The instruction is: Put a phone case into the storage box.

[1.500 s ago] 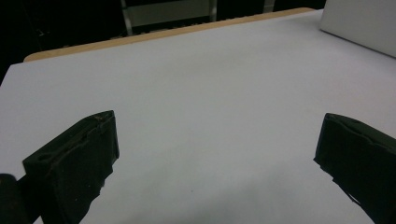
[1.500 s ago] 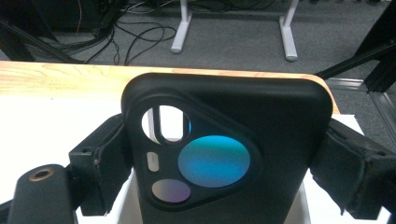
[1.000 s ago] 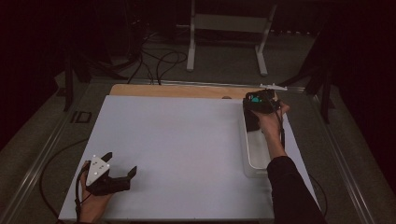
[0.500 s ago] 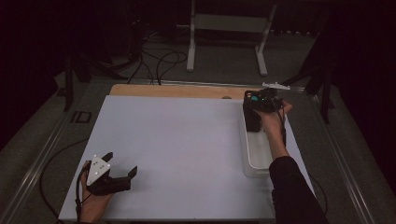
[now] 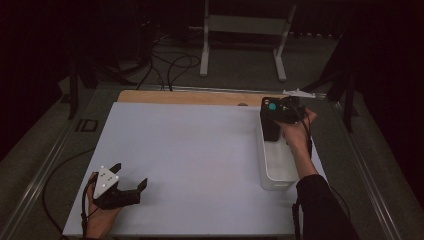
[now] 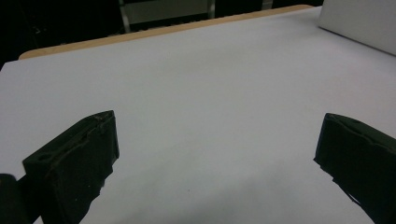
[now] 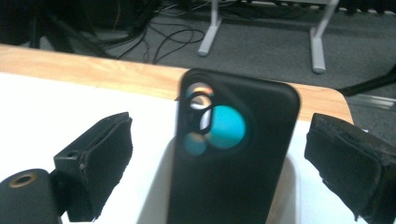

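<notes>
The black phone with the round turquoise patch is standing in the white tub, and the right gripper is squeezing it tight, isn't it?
Not quite. The black phone with the round turquoise patch does stand in the white plastic tub, but the right gripper isn't squeezing it. The right gripper view shows its jaws wide open, with a gap on each side of the phone.

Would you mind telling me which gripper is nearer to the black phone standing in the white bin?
The right. The right gripper has its open jaws on either side of the black phone in the white bin. The left gripper rests open at the table's near left corner, far from it.
</notes>
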Available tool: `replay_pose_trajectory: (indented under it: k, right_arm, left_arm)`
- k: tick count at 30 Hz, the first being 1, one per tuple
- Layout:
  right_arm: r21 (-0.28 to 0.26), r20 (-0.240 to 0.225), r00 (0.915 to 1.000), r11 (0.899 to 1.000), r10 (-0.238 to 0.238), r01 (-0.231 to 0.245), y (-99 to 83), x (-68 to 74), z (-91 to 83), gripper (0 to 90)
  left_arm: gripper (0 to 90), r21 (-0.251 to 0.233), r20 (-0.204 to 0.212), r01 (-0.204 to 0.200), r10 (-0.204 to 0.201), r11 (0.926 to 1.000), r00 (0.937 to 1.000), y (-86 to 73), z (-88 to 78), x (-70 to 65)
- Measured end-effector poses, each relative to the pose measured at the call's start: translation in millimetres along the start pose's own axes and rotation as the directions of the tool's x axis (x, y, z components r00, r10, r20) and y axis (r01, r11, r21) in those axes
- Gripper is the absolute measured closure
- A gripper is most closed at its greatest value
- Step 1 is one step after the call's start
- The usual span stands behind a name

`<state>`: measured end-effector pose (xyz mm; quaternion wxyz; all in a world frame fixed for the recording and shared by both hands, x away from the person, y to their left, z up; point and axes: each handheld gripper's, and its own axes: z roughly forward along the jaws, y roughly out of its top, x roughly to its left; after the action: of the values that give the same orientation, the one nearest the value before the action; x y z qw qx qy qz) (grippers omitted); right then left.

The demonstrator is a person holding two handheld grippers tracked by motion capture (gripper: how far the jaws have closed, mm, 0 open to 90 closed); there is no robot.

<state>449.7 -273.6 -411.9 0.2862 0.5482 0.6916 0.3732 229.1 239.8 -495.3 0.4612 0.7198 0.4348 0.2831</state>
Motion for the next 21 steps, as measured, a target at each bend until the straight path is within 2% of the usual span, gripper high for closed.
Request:
replay_pose_trajectory:
  k: [4,5,12,15,16,18,21]
  right_arm:
    - [-0.006,-0.019,0.9997,1.000,-0.014,0.014,0.0,4.3,-6.1,7.9]
    - [-0.019,-0.053,0.9974,0.999,-0.049,0.048,-0.7,12.7,-16.4,7.9]
    - [-0.036,-0.117,0.9877,0.994,-0.103,0.100,-13.1,31.0,-38.6,7.9]
    - [-0.047,-0.129,0.9858,0.994,-0.107,0.101,-18.0,34.5,-45.8,7.9]
    - [-0.058,-0.150,0.9833,0.994,-0.103,0.095,-23.7,37.9,-54.1,7.9]
    - [-0.064,-0.155,0.9826,0.994,-0.101,0.092,-25.0,38.9,-56.3,7.9]
    - [-0.099,-0.195,0.9747,0.991,-0.109,0.091,-37.6,44.2,-73.7,8.2]
  left_arm:
    - [0.0,0.000,-0.001,0.000,0.000,1.0000,1.0000,0.1,0.1,0.0]
    - [0.0,0.001,-0.001,0.001,-0.001,1.0000,1.0000,0.1,-0.1,0.5]
    - [0.0,0.003,0.004,0.004,-0.004,1.0000,1.0000,0.5,-0.2,1.1]
    - [0.0,0.006,0.008,0.000,0.000,1.0000,1.0000,0.8,0.0,0.9]
    - [0.0,0.007,0.009,-0.003,0.003,1.0000,1.0000,1.2,0.1,0.2]
    - [0.0,0.005,0.009,-0.008,0.008,1.0000,0.9999,1.8,0.1,-0.3]
    - [0.0,-0.003,0.010,-0.006,0.006,1.0000,0.9999,3.4,-0.9,-0.7]
